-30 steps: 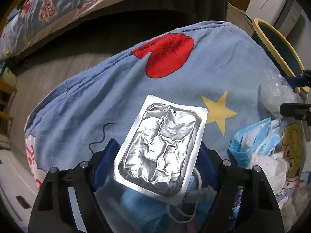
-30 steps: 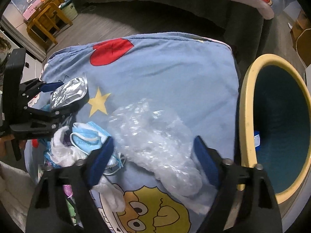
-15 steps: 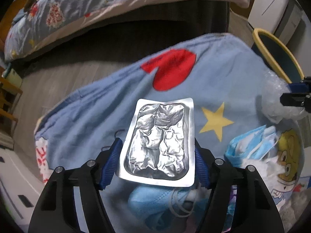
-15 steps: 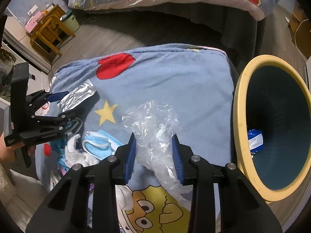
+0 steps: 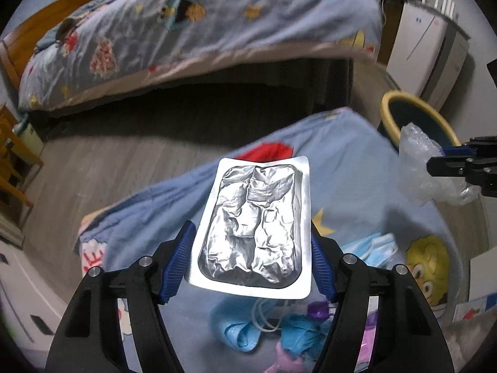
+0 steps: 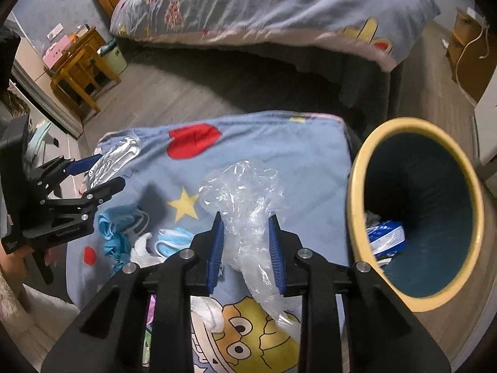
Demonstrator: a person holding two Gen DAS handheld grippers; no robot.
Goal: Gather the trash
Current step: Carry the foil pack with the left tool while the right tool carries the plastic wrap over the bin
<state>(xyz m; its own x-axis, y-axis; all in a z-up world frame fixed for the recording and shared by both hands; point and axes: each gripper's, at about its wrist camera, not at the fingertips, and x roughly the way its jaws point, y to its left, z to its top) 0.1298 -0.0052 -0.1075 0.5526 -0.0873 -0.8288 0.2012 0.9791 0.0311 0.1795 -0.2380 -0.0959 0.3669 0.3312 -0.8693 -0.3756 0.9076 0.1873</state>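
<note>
Left tongs [image 5: 251, 261]: blue pads pressed on both long edges of a silver foil packet [image 5: 253, 227], jaws set wide around it. Packet is lifted clear of the blue cartoon-print cloth [image 5: 161, 205] below and tilts up, away from the camera.

Right tongs [image 6: 245, 248]: jaws narrow and closing on a crumpled clear plastic bag [image 6: 245, 192]. Bag sits between the pads, its top bunched above them and its tail trailing down over the cloth's yellow cartoon face [image 6: 264, 338].

Both tongs point steeply down over the cloth. In the right wrist view the left tongs show at the cloth's left edge; part of a hand is visible at the frame's left border behind them.

Loose on the cloth near its near-left corner: blue face masks [image 6: 121, 230] and white tissue [image 6: 141, 248], just beside each other. Purple scraps [image 5: 316, 309] lie under the left tongs.

Container: yellow-rimmed bin [image 6: 357, 192] with dark teal inside, standing just off the cloth's right edge. Inside: a blue-and-white wrapper [image 6: 386, 236] and some white scraps at the bottom.

Beyond the cloth's far edge: wood floor, then a bed [image 6: 279, 3] with matching bedding.
</note>
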